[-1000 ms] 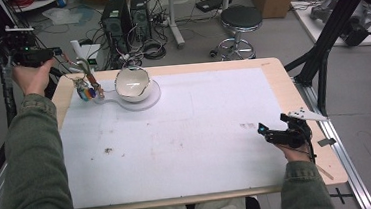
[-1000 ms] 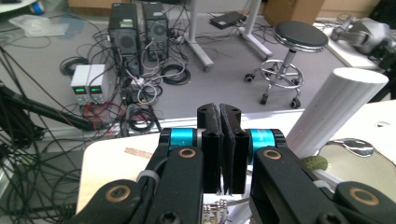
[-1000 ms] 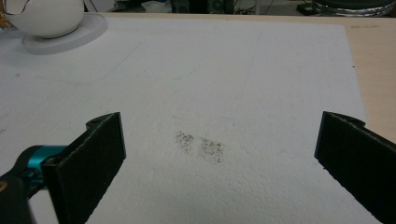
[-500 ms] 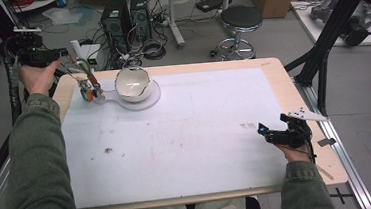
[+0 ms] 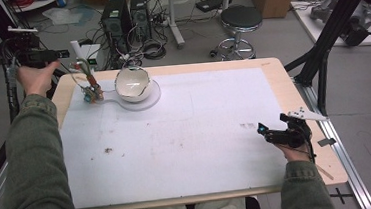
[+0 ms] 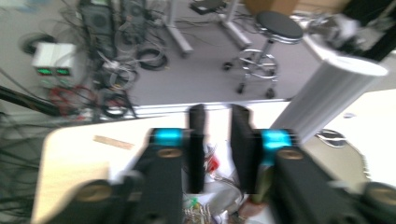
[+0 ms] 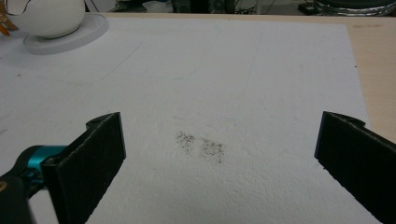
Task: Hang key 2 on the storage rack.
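Observation:
A white bowl [image 5: 132, 83] with a chipped rim stands on a white round plate [image 5: 149, 100] at the table's back left; both bowl [image 7: 44, 18] and plate [image 7: 79, 36] appear far off in the right gripper view. Just left of the bowl, a bundle of small coloured bits and thin wires [image 5: 91, 90] hangs down to the table from my left gripper [image 5: 66, 54], which is raised over the back left corner. In the left gripper view its jaws stand close together around the blurred bundle [image 6: 212, 164]. My right gripper [image 5: 261, 128] rests open near the right edge, holding nothing.
White paper [image 5: 196, 134] covers most of the table, with a dark smudge [image 7: 201, 147] between the right jaws and a small brown spot [image 5: 108, 150] at the left. Beyond the far edge are computer towers [image 5: 121, 14], cables and a stool [image 5: 239, 20]. A black frame leg [image 5: 321, 68] stands at the right.
My left hand has shifted slightly toward the right, and the bundle has drawn up and closer to the bowl. The right gripper has stayed put.

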Demonstrator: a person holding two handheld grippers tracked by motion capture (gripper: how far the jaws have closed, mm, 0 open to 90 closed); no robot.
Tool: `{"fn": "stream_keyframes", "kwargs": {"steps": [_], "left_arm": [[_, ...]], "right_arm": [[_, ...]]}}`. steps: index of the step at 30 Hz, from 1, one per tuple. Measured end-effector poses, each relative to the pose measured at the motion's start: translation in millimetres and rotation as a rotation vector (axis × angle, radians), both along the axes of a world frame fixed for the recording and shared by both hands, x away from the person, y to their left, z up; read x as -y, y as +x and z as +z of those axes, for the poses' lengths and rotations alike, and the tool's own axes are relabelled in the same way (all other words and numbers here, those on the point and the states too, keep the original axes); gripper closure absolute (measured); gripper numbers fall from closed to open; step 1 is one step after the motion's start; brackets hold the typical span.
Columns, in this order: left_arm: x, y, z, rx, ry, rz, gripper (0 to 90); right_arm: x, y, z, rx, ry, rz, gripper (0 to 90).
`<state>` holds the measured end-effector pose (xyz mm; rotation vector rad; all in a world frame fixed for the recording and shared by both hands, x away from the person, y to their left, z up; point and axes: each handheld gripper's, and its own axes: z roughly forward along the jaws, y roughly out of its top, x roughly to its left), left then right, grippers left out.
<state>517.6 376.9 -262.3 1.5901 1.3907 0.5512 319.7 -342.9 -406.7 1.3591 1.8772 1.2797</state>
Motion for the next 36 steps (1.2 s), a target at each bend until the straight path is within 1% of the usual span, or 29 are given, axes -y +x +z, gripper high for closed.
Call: {"fn": "stream_keyframes", "kwargs": {"steps": [1,3,5,6,10,12,15,17,20,22,23,24,27,28,29,31,36], "left_arm": [[-0.7,-1.9,1.3,0.010,-0.001,0.000,62.8],[-0.7,-5.3,4.7,0.031,-0.011,-0.014,52.1],[1.5,-8.6,8.3,0.052,-0.008,-0.015,47.6],[2.9,-9.9,9.9,0.058,-0.007,-0.008,42.9],[7.2,-14.8,14.6,0.077,0.011,0.005,32.6],[10.0,-16.7,16.4,0.084,0.015,0.014,31.0],[12.0,-16.7,15.9,0.042,0.014,0.014,30.4],[14.7,-17.5,14.5,0.025,0.037,0.015,29.8],[15.2,-21.4,12.8,0.040,0.017,0.022,24.5],[14.6,-23.4,10.7,0.039,0.004,0.022,20.8],[14.1,-24.2,9.7,0.029,0.004,0.025,16.9],[13.8,-24.9,8.7,0.019,0.005,0.037,14.5],[12.5,-27.3,6.2,0.000,0.006,0.044,5.1],[12.5,-28.7,5.2,-0.006,0.017,0.046,2.8],[12.0,-29.8,4.7,-0.008,0.025,0.043,1.6],[10.7,-32.8,1.9,-0.010,0.019,0.033,1.6],[7.5,-42.3,-6.9,0.017,0.017,0.048,1.6]], "right_arm": [[-0.2,0.5,-0.1,0.001,-0.001,0.000,0.7],[-0.4,0.9,0.1,0.002,-0.001,0.001,0.8],[-0.4,1.2,0.3,0.002,0.000,0.002,0.7],[-0.6,1.3,0.4,0.003,0.002,0.002,0.7],[-0.5,0.6,1.0,0.001,0.008,0.002,0.7],[0.4,0.6,1.1,0.005,0.009,0.001,0.7],[1.4,0.5,1.2,0.006,0.013,0.000,0.7],[2.2,0.6,1.5,0.010,0.013,-0.002,0.7],[3.0,0.4,2.0,0.014,0.018,-0.005,0.7],[2.9,0.3,2.2,0.014,0.020,-0.006,0.7],[2.8,0.1,2.4,0.014,0.020,-0.005,0.7],[2.6,0.0,2.5,0.014,0.021,-0.005,0.7],[2.8,0.1,2.7,0.017,0.021,-0.006,0.7],[2.8,0.3,2.6,0.016,0.021,-0.005,0.7],[2.8,0.4,2.5,0.015,0.021,-0.006,0.7],[2.3,0.7,2.5,0.011,0.025,-0.005,0.7],[1.4,1.7,2.3,0.014,0.022,-0.001,0.7]]}}
